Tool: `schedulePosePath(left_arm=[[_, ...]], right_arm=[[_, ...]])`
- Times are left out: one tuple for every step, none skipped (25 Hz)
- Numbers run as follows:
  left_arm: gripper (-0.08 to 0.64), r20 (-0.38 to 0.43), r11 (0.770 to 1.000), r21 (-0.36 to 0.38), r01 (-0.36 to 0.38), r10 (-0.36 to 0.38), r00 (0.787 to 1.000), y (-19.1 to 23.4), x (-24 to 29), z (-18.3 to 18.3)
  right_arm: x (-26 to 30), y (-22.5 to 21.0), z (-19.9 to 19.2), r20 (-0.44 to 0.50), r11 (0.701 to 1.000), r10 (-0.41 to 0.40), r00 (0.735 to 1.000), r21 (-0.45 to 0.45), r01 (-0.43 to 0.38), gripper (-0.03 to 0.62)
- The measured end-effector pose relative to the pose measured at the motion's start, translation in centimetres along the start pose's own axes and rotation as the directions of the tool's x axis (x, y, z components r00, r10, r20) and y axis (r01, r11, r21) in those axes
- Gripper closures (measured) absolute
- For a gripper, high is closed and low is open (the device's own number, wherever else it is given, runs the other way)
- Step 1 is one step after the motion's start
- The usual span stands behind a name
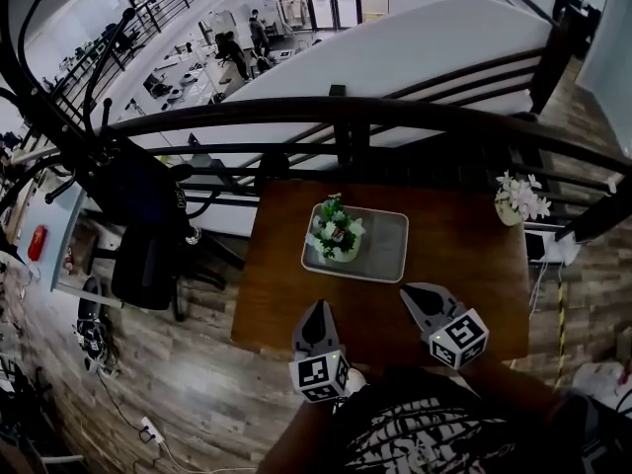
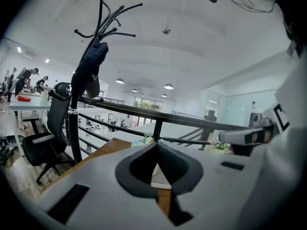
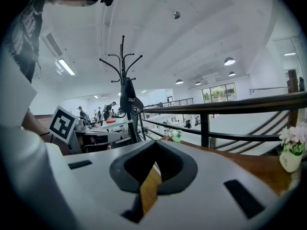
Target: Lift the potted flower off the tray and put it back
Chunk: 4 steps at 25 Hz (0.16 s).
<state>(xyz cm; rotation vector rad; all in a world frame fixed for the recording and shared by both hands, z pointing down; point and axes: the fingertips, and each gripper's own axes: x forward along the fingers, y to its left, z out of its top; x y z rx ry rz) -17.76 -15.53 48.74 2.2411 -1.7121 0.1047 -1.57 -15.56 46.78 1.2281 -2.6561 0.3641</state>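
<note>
- The potted flower (image 1: 335, 231), green leaves and white blooms in a small pale pot, stands on the left part of the tray (image 1: 387, 257).
- The tray is a grey, smooth rectangle with rounded corners and a raised rim. It lies mid-way along the counter (image 1: 464, 265), which is dark brown wood.
- The left claw (image 1: 318, 312) and right claw (image 1: 411, 293) are grey and pointed. They hover over the counter's near edge, apart from the tray, each closed tip to tip and holding nothing.
- Each claw bears a cube with black-and-white square markers.
- A second pot (image 1: 518, 200) of pinkish-white flowers sits at the counter's far right.
- A black railing (image 1: 395, 117) runs just beyond the counter. At the left stand a curved black coat rack (image 1: 69, 117) and a black chair (image 1: 143, 265) on a plank floor.
</note>
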Motion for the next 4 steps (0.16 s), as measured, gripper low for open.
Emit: schedulePosePath(left_arm=[[0.552,-0.001,1.000,0.000,-0.002,0.002,1.000,0.22,-0.23,-0.03],[0.552,-0.001,1.000,0.001,-0.005,0.005,1.000,0.47,-0.46,-0.02],[0.552,-0.001,1.000,0.001,-0.008,0.008,1.000,0.72,-0.69,0.02],[0.552,0.000,1.000,0.001,-0.010,0.010,1.000,0.98,-0.91,0.06]], right_arm=[[0.02,0.21,0.00,0.000,1.000,0.000,1.000,0.000,0.000,0.596],[0.05,0.42,0.02,0.000,1.000,0.000,1.000,0.001,0.000,0.597],[0.10,0.64,0.05,0.001,1.000,0.000,1.000,0.001,0.000,0.595],[0.15,0.86,0.09,0.001,1.000,0.000,1.000,0.001,0.000,0.595]])
